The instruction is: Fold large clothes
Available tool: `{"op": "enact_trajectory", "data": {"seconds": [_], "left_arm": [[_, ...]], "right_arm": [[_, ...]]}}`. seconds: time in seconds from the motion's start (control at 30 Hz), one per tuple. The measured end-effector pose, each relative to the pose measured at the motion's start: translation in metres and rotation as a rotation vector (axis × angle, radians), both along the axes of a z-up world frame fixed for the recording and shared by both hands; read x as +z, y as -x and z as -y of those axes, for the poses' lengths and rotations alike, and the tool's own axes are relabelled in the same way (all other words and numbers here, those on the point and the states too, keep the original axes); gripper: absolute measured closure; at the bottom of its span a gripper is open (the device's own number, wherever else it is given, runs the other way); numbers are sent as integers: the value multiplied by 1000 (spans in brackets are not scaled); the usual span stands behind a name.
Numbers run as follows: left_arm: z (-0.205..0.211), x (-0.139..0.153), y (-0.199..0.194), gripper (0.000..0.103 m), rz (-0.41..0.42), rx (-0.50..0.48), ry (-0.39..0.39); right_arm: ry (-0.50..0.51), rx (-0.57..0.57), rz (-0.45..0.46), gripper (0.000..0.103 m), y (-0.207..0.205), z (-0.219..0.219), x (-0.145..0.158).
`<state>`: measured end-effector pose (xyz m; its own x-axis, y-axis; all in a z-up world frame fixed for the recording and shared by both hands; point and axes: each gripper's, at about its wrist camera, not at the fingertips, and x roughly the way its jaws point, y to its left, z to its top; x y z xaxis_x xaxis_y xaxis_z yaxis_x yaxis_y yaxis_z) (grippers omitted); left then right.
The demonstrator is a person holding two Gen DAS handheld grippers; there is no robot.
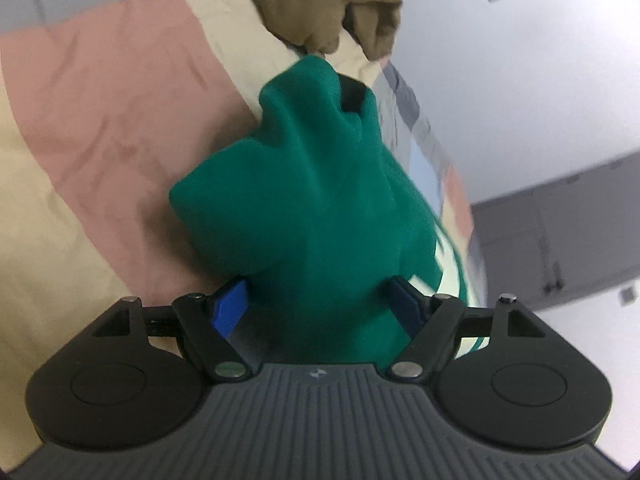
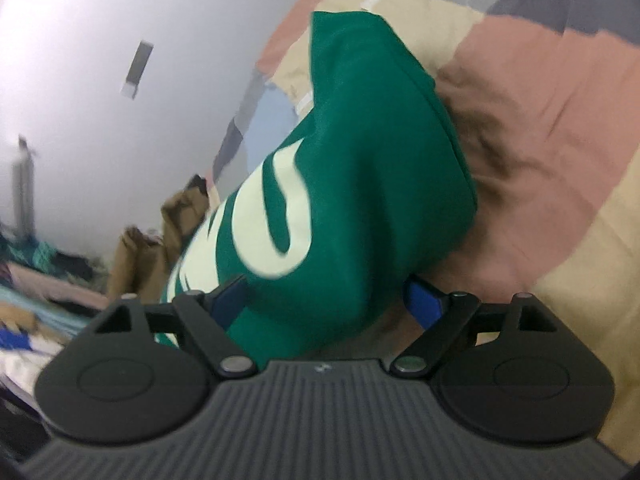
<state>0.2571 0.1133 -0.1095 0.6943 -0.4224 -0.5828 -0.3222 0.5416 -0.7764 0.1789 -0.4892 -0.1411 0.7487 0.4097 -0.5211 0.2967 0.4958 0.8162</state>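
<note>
Here green garment (image 1: 312, 208) bunched between both claws, left claw (image 1: 320, 304) and right claw (image 2: 332, 300) clamped on it (above bedspread (image 1: 100, 120)).

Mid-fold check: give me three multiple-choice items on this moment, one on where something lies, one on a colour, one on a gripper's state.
1. Where does the tan garment lie in the left wrist view?
A. beyond the green garment, on the bedspread
B. between the left gripper's fingers
C. on the floor

2. What colour is the lettering on the green garment?
A. black
B. pale cream
C. red

3. What is the state of the right gripper?
A. open, well away from any cloth
B. shut on the tan garment
C. shut on the green garment

Answers:
1. A, it sits past the green cloth on the patchwork bedspread.
2. B, big pale letters show on the green.
3. C, green cloth bunches between its blue fingers, as with the left gripper.
</note>
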Motion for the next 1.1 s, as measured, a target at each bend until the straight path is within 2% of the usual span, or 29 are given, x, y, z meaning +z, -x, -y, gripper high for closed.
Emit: {"op": "enact_trajectory", "data": {"seconds": [0.07, 0.1, 0.13, 0.2, 0.27, 0.37, 0.47, 0.67, 0.9, 0.97, 1.1], "left_arm": [[-4, -2, -3, 27, 23, 14, 24], [-4, 0, -4, 31, 35, 13, 16], [-4, 3, -5, 39, 44, 9, -5], [-3, 10, -4, 51, 74, -1, -38], [-4, 18, -4, 65, 115, -11, -51], [-3, 33, -9, 75, 172, -36, -104], [-1, 49, -16, 77, 245, -57, -145], [7, 56, -38, 77, 286, -93, -233], [13, 28, -70, 76, 221, -94, -299], [13, 19, -71, 76, 193, -97, -299], [9, 14, -72, 76, 188, -80, -279]], "right_arm": [[-33, 1, 35, 16, -8, 2, 0], [-30, 8, 55, 18, -11, 2, 3], [-17, 16, 83, 23, -14, 0, 8], [25, 39, 148, 35, -16, -3, 22], [61, 57, 189, 59, -17, -3, 34], [93, 66, 214, 78, -23, 1, 42], [98, 60, 243, 83, -30, 7, 44], [184, 72, 228, 84, -50, 8, 36], [238, 99, 167, 87, -73, -5, 10], [241, 103, 160, 88, -75, -10, 2], [243, 98, 159, 87, -70, -16, -3]]}}
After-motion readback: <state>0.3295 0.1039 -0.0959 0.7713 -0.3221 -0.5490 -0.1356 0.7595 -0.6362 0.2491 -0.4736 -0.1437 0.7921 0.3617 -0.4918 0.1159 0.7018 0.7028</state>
